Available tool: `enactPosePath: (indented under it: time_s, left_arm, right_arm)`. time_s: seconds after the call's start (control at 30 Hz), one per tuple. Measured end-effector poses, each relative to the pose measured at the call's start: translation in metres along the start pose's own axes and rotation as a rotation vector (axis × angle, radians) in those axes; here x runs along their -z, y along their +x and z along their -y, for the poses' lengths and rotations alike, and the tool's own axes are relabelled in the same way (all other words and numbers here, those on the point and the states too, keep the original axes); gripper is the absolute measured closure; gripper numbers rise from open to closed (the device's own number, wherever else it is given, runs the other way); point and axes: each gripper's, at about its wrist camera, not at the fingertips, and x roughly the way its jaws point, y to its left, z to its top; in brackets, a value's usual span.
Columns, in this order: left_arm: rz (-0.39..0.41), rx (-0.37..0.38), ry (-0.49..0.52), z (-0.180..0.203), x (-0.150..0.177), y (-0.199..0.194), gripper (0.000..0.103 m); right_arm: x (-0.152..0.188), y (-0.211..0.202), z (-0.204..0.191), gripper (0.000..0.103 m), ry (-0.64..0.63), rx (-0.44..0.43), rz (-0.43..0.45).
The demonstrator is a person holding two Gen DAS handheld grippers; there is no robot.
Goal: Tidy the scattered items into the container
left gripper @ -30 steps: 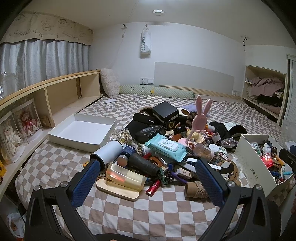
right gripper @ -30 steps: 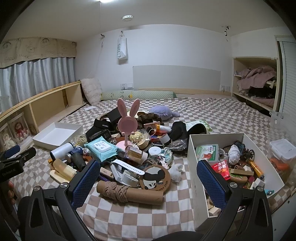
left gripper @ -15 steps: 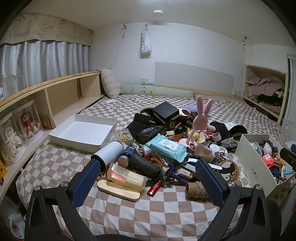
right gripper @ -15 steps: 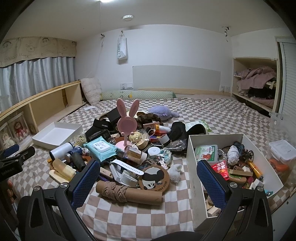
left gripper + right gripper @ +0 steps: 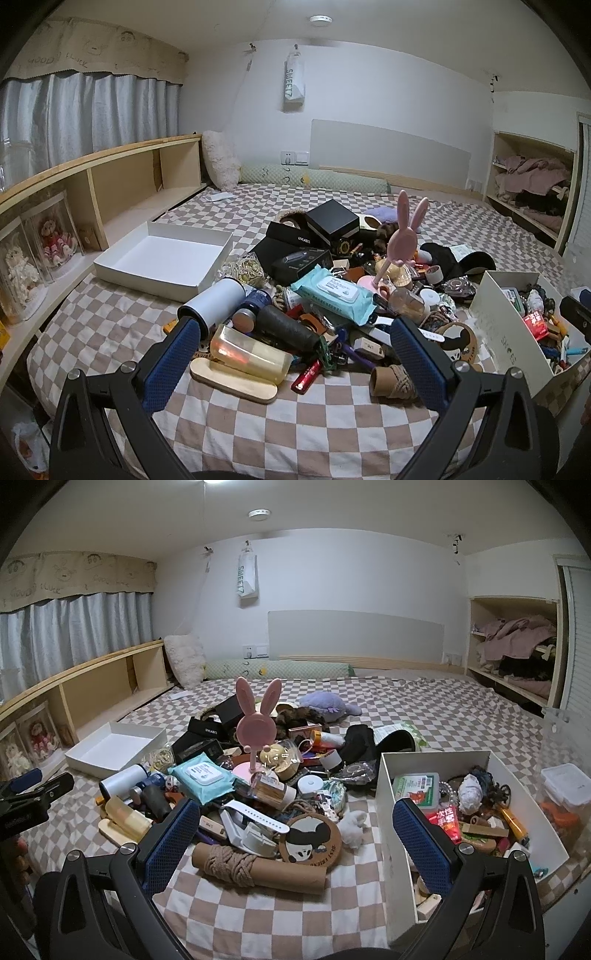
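Left tool (image 5: pixel 295 354) and right tool (image 5: pixel 295 834) — both wide, holding nothing — hover above the bed (image 5: pixel 295 424). Clutter (image 5: pixel 258 782) lies beside the part-filled box (image 5: pixel 388 797).

Bed (image 5: pixel 258 915) wears matt checked cloth. Box (image 5: pixel 384 797) is smooth white card. Tube (image 5: pixel 280 871) is brown paper, rope-wrapped.
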Motion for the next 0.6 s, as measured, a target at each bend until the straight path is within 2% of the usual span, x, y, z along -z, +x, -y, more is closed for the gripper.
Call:
enactPosePath:
  time_s: [0.27, 0.47, 0.6]
  left_arm:
    - [0.027, 0.011, -0.033, -0.002, -0.02, 0.014, 0.0]
    - [0.029, 0.005, -0.07, -0.006, -0.035, 0.038, 0.0]
    - [0.009, -0.002, -0.08, -0.011, -0.037, 0.061, 0.0]
  right_arm:
    - [-0.019, 0.015, 0.005, 0.0, 0.041, -0.042, 0.046]
    - [-0.03, 0.041, 0.003, 0.0, 0.079, -0.087, 0.073]
    - [-0.03, 0.066, 0.001, 0.0, 0.076, -0.086, 0.023]
